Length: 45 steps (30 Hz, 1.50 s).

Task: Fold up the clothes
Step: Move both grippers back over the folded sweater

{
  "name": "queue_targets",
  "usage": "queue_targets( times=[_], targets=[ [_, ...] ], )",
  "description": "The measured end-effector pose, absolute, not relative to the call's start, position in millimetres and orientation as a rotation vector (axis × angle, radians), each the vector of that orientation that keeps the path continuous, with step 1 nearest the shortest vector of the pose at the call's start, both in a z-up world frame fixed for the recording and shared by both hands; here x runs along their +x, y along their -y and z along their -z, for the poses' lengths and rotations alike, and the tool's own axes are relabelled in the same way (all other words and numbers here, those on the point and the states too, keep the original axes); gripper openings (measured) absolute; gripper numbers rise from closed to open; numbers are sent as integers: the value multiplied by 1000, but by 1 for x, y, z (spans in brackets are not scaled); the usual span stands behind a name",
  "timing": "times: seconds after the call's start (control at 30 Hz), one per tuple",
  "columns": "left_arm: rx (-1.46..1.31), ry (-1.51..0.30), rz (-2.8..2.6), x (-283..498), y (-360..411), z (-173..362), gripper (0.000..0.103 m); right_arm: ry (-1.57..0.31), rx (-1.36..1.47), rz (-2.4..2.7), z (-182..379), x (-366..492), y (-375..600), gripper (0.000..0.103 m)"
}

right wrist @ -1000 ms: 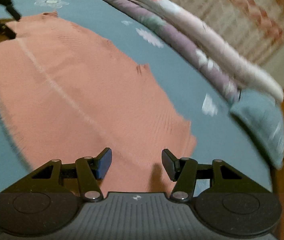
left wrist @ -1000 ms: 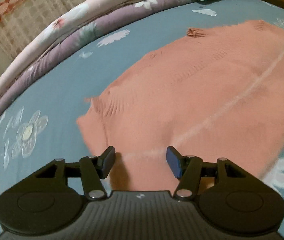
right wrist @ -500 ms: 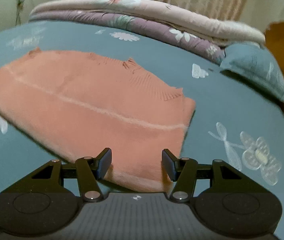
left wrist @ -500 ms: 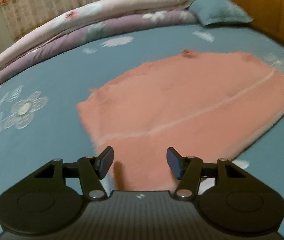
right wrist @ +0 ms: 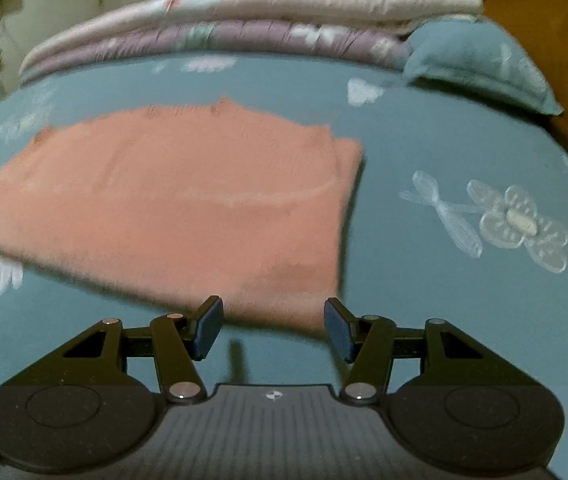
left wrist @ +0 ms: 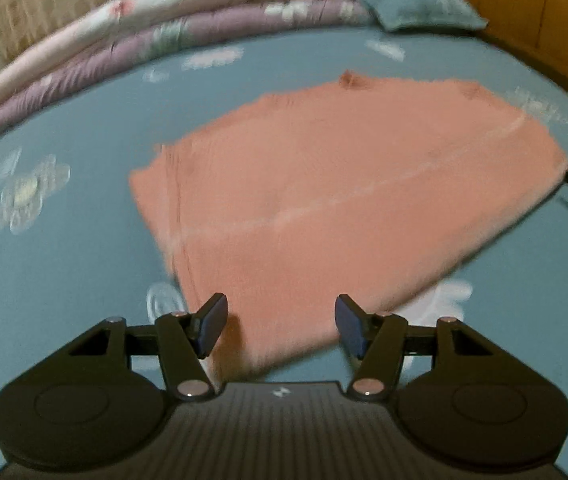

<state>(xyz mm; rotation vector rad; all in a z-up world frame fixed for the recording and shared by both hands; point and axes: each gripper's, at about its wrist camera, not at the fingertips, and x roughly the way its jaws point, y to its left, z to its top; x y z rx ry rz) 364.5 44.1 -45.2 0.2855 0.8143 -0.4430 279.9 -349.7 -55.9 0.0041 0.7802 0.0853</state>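
Pink knitted sweater [left wrist: 336,200] lies flat on the blue flowered bed [left wrist: 84,280], mid-frame, apparently folded once already. More folds are probably left. Left tongs [left wrist: 280,322] and right tongs [right wrist: 272,322] gape empty near its edge.

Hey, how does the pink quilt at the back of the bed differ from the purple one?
The pink quilt lies on top, while the purple quilt sits underneath it, directly on the teal bedsheet. The pink quilt is pale, almost cream; the purple quilt is a darker mauve. Both are folded into long rolls along the far edge of the bed, beyond the salmon sweater, and both carry a light floral print.
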Motion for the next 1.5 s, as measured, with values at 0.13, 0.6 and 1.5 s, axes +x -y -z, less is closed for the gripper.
queue_targets(
  times=[0.13,0.6,1.5],
  targets=[
    [249,-808,443,381,-40,50,61,-709,82,-115,47,303,351,62],
    [250,-789,413,395,-50,38,63,-703,22,-56,39,324,354,53],
    [68,-897,284,496,-50,61,79,-774,89,-23,81,395,362,56]
  ],
)
